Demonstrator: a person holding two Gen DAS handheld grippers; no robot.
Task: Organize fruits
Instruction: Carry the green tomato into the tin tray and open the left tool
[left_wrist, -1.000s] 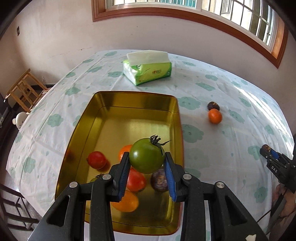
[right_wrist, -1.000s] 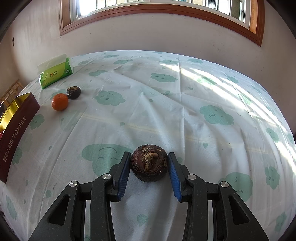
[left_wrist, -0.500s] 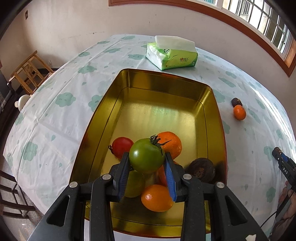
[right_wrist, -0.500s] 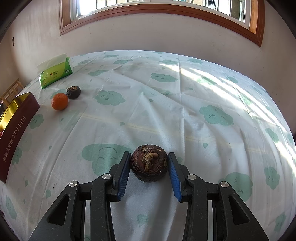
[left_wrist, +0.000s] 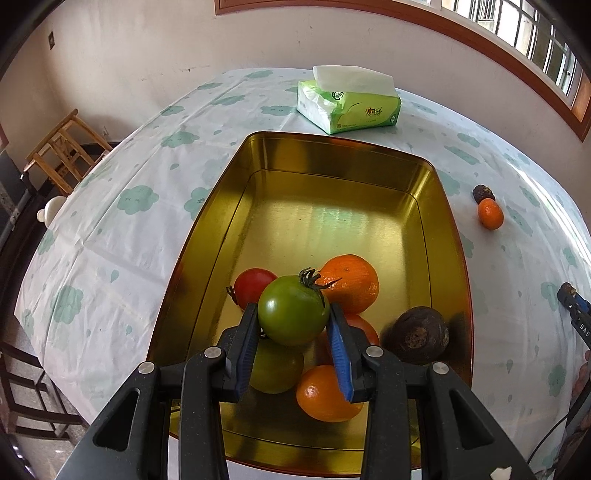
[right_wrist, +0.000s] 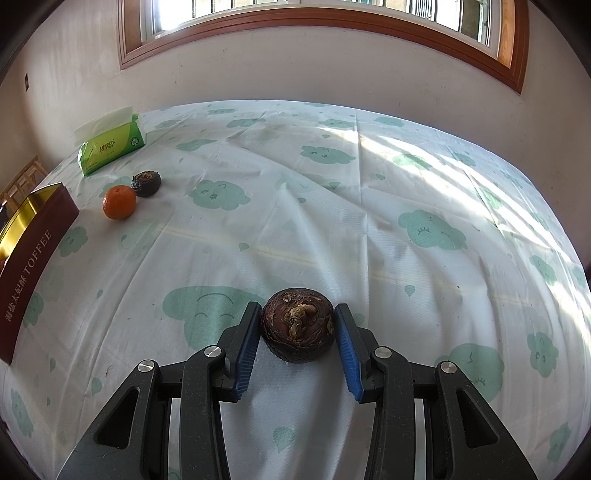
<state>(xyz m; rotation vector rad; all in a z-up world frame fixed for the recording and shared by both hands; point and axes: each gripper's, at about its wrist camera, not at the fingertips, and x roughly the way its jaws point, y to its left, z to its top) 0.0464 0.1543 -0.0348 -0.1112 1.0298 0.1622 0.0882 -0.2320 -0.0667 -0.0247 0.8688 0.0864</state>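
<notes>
Two grippers each hold one fruit. The left gripper has its jaws clamped on a green tomato, stem end tilted up and toward the window, above the near end of a gold tin. The right gripper has its jaws clamped on a brown round fruit, stem scar facing up, over the table. The tin's red side reads "TOFFEE" after some Chinese characters. A green tissue pack lies by the far table edge; its print is too small to read.
</notes>
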